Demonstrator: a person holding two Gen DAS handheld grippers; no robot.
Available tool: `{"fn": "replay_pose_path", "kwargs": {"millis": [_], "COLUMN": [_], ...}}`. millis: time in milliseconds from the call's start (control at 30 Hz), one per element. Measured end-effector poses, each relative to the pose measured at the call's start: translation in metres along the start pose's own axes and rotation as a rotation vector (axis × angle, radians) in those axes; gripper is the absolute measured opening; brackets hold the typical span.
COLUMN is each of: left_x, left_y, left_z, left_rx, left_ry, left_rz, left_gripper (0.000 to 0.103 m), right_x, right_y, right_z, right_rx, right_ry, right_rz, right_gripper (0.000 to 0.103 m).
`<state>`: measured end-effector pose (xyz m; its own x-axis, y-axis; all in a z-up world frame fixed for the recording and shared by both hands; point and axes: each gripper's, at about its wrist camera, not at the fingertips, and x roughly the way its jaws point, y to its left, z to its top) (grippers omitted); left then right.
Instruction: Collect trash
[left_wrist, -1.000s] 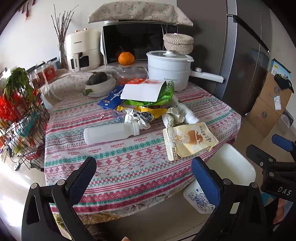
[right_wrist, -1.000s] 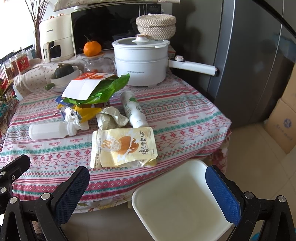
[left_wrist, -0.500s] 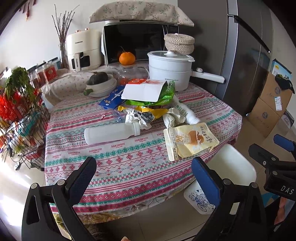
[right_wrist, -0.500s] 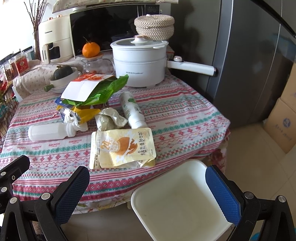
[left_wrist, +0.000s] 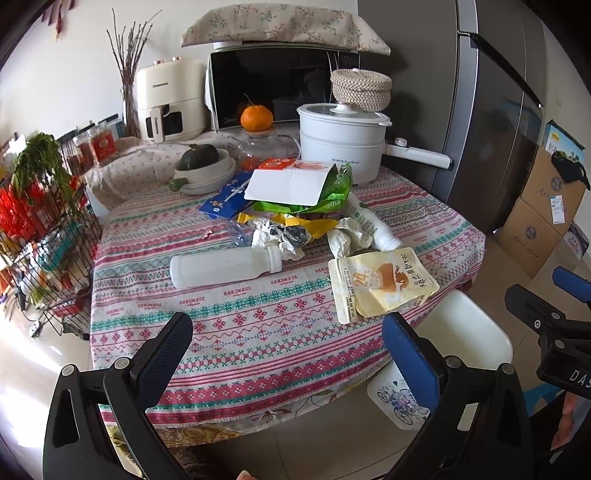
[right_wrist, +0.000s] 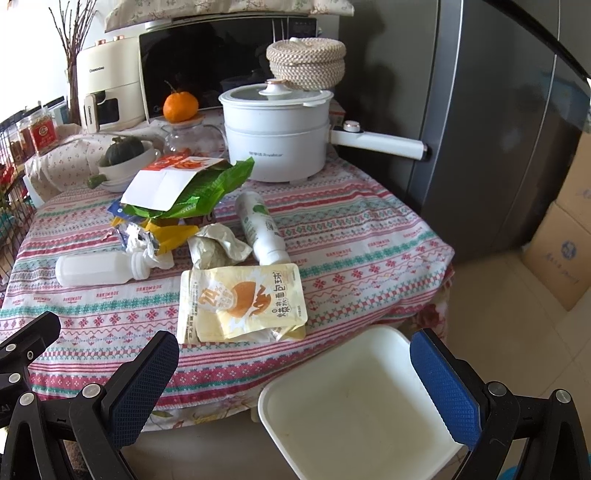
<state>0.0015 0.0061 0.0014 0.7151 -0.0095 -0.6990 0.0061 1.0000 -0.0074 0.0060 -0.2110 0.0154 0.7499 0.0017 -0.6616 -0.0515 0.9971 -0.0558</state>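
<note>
left gripper: wide open, empty
right gripper: wide open, empty
advice: pinch flat yellow snack pouch edge, drop into white square bin

Probably a home kitchen: microwave, fridge, air fryer, cooking pot.

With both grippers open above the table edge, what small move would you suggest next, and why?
Probably advance the right gripper to the yellow snack pouch: it lies flat nearest the table edge, right beside the white square bin, and both grippers are open and empty.
</note>
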Motion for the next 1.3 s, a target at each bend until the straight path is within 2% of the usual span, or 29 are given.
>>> {"fn": "replay_pose_path", "kwargs": {"millis": [300,433,533,600,700,800,933,1000,1067,1233,1300], "left_x": [0.023,0.039,0.059,0.073,0.098,0.126,0.157,0.174,0.190,0.225,0.237], "left_y": [0.004,-0.002,-0.009,-0.016,-0.023,-0.027,-0.026,-0.022,-0.021,-0.022,-0.021], "left_z": [0.001,0.009,0.016,0.020,0.026,0.031,0.035,0.037,0.041,0.045,0.043], "left_rx": [-0.030,0.031,0.101,0.146,0.175,0.178,0.153,0.113,0.073,-0.013,-0.050], "left_ry": [0.060,0.096,0.185,0.234,0.286,0.351,0.353,0.368,0.393,0.435,0.457], "left_rz": [-0.080,-0.086,-0.160,-0.179,-0.178,-0.239,-0.299,-0.324,-0.368,-0.418,-0.426], "left_gripper": [0.103,0.103,0.103,0.103,0.103,0.103,0.102,0.094,0.086,0.079,0.069], "right_x": [-0.001,0.000,0.004,0.009,0.030,0.065,0.103,0.112,0.113,0.119,0.125], "right_y": [-0.011,-0.018,-0.026,-0.031,-0.041,-0.055,-0.075,-0.080,-0.081,-0.078,-0.077], "right_z": [-0.001,0.007,0.018,0.027,0.042,0.048,0.035,0.033,0.037,0.043,0.042], "right_rx": [0.051,0.032,0.046,0.047,0.061,0.100,0.181,0.203,0.197,0.158,0.158], "right_ry": [0.006,0.015,0.052,0.081,0.130,0.213,0.266,0.324,0.313,0.311,0.327], "right_rz": [0.030,-0.027,0.006,0.023,0.059,0.086,0.117,0.164,0.202,0.196,0.194], "right_gripper": [0.103,0.103,0.103,0.103,0.103,0.103,0.103,0.103,0.103,0.103,0.103]}}
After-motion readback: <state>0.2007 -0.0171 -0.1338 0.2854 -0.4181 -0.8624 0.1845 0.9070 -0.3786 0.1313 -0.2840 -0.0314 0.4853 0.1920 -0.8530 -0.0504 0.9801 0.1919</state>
